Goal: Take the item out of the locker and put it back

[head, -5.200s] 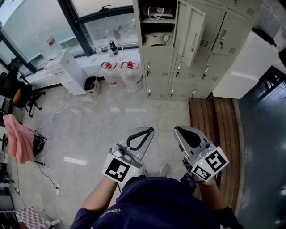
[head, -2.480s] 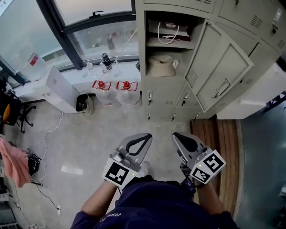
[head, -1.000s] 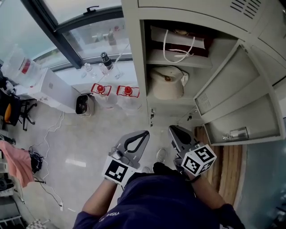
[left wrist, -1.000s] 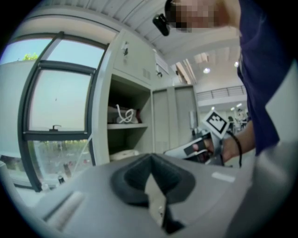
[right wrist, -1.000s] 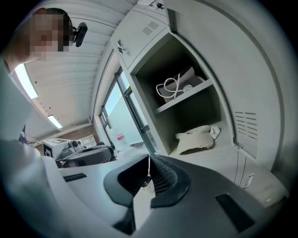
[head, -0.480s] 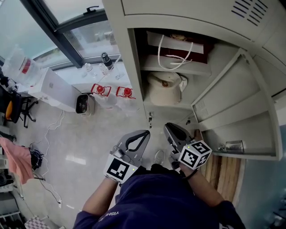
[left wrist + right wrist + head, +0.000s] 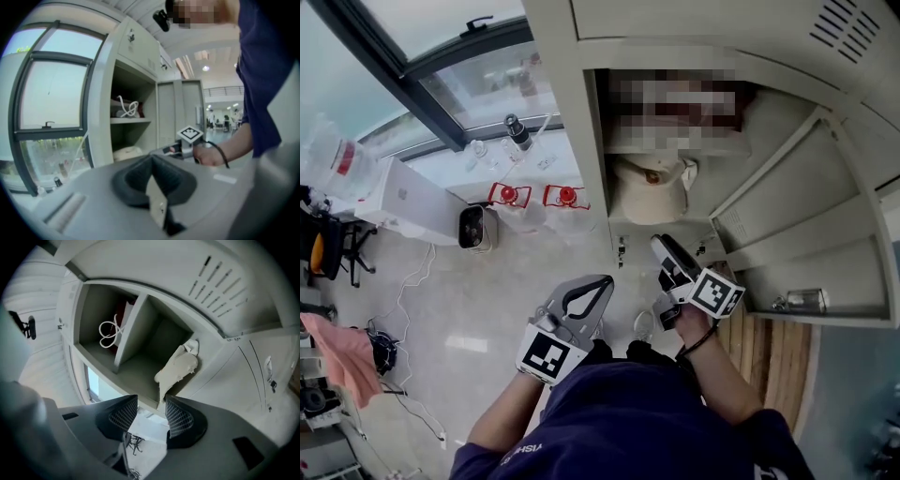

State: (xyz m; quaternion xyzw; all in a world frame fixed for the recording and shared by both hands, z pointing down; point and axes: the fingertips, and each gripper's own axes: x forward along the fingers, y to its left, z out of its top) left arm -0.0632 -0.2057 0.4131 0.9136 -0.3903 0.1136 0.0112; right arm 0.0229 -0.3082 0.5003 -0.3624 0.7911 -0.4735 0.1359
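**Right gripper approaching the locker's lower compartment.** The right gripper [image 7: 666, 249] has risen from waist level over the last second. Its tips now stand just short of the open locker [image 7: 564, 112]. Its jaws, pressed together a second ago, are opening. In the right gripper view [image 7: 146, 405] the meshed pads are apart, and nothing lies between them except the shelf edge seen beyond.

Directly ahead of the jaws, in the lower compartment [image 7: 154, 341], lies the cream cap [image 7: 652, 187], untouched and still inside. The compartment above holds a bag with white cord handles [image 7: 111, 332]. The door [image 7: 797, 253] hangs open to the right of the gripper and leaves the way in clear.

The left gripper [image 7: 602, 283] stays low at the person's waist with its jaws together and empty. It points past the locker.

The person has also walked up from several paces back, so the cap is now within reach. The opening jaws suggest the approach is over and the grasp is in preparation. The cap has not yet been taken out, and putting it back comes after that.
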